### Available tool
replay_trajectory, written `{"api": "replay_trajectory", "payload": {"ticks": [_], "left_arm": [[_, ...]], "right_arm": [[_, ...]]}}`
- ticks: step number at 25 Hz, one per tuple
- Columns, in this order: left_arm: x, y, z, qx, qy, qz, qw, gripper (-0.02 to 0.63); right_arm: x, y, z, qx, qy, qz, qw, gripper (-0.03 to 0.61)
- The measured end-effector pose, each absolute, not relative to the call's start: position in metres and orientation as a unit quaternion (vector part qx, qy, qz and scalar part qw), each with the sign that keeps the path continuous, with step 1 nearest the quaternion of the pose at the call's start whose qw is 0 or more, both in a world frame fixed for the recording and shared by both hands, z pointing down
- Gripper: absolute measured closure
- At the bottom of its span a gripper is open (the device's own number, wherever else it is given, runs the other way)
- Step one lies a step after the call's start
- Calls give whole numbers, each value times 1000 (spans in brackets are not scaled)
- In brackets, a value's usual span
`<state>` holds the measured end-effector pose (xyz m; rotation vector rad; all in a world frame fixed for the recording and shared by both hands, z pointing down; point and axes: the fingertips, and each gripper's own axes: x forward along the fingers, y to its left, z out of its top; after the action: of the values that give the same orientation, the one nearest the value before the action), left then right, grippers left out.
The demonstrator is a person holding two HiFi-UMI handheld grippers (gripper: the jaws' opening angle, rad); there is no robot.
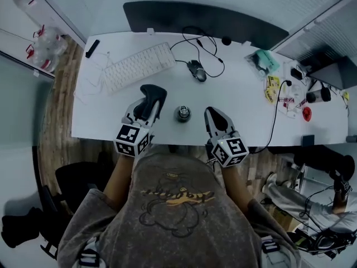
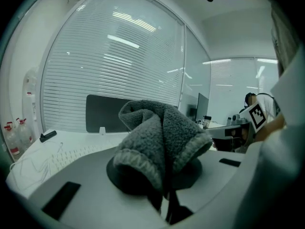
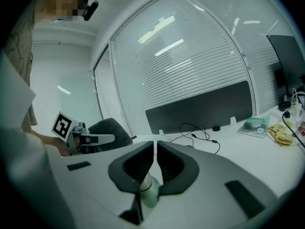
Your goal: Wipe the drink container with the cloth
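Observation:
A small round drink container (image 1: 183, 114) with a metallic top stands near the front edge of the white table (image 1: 245, 116), between my two grippers. To its left, my left gripper (image 1: 152, 100) is shut on a bunched dark grey fleece cloth (image 1: 153, 92). In the left gripper view that cloth (image 2: 159, 137) bulges over the jaws and hides the fingertips of the left gripper (image 2: 164, 187). My right gripper (image 1: 210, 113) sits just right of the container, apart from it and shut. In the right gripper view the tips of the right gripper (image 3: 156, 149) nearly meet, and a pale green cylinder (image 3: 147, 189) shows low behind them.
A white keyboard (image 1: 139, 66), a mouse (image 1: 196, 70) and looping black cables (image 1: 203, 46) lie behind the container. A dark screen (image 1: 206, 15) stands at the far edge. Small clutter (image 1: 290, 88) covers the right end. A person's legs (image 1: 312, 202) show at the lower right.

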<state>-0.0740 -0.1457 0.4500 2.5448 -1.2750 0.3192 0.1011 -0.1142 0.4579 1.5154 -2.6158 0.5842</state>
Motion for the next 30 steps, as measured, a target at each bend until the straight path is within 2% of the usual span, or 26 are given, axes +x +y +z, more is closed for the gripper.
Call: {"api": "replay_trajectory", "payload": {"ticks": [9, 20, 30], "left_arm": [[-70, -161, 460, 898, -401, 120, 136, 554], [-80, -169, 466, 900, -395, 125, 137, 553], [-86, -176, 475, 896, -399, 133, 139, 554]], "right_arm": [[89, -117, 457, 496, -845, 200, 11, 430], [60, -122, 473, 472, -855, 212, 28, 164], [29, -123, 508, 435, -870, 216, 82, 210]]}}
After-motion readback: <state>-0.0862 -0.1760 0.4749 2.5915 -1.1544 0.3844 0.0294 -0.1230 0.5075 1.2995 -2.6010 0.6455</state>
